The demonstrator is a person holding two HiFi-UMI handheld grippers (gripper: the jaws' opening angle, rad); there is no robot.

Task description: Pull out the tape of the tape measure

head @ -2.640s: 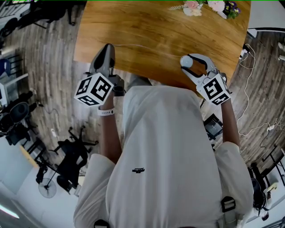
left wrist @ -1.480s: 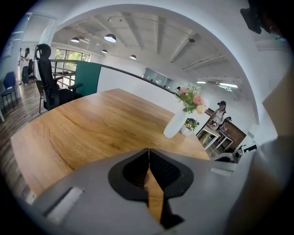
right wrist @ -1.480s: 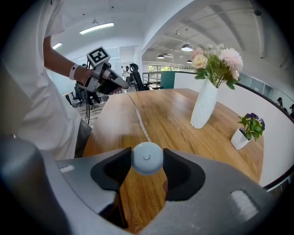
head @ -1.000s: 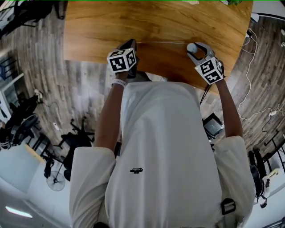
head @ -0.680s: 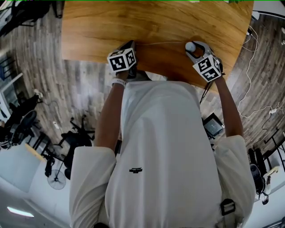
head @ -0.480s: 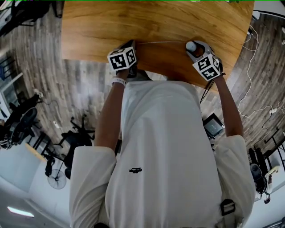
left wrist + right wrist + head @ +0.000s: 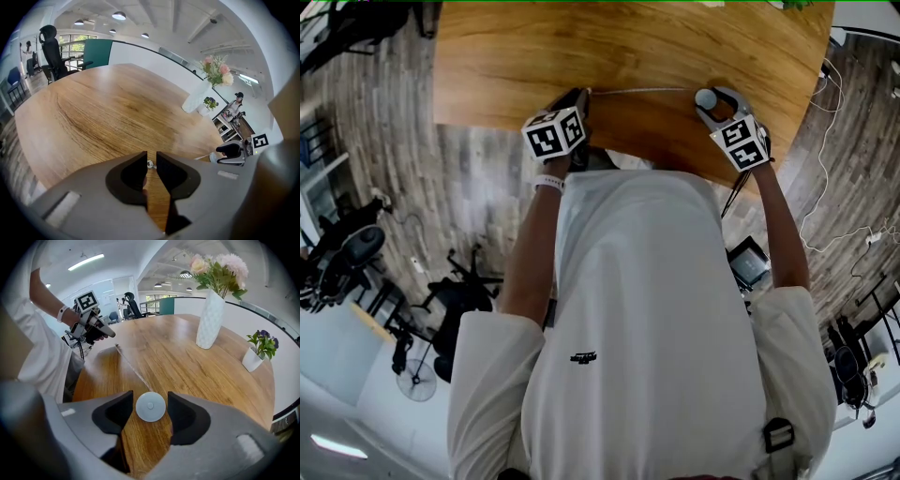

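We hold the right gripper [image 7: 150, 394] tilted down over the wooden desk [image 7: 197, 376]. Its jaws have just been opening and now stand wide. The round white tape measure [image 7: 150, 406] lies flat on the desk between them, with a thin gap on each side, so the pads do not press it. From the case the thin tape [image 7: 130, 363] runs out straight across the desk towards our left gripper [image 7: 151, 158], which is near the desk's front edge. That gripper's jaws are nearly together, with only a narrow slit between them. The tape's small metal end [image 7: 149, 164] sits right at the tips, and we cannot tell whether the pads pinch it. Farther back on the desk stand a white vase of flowers [image 7: 209, 322] and, well apart from it, a small potted plant [image 7: 257, 352].
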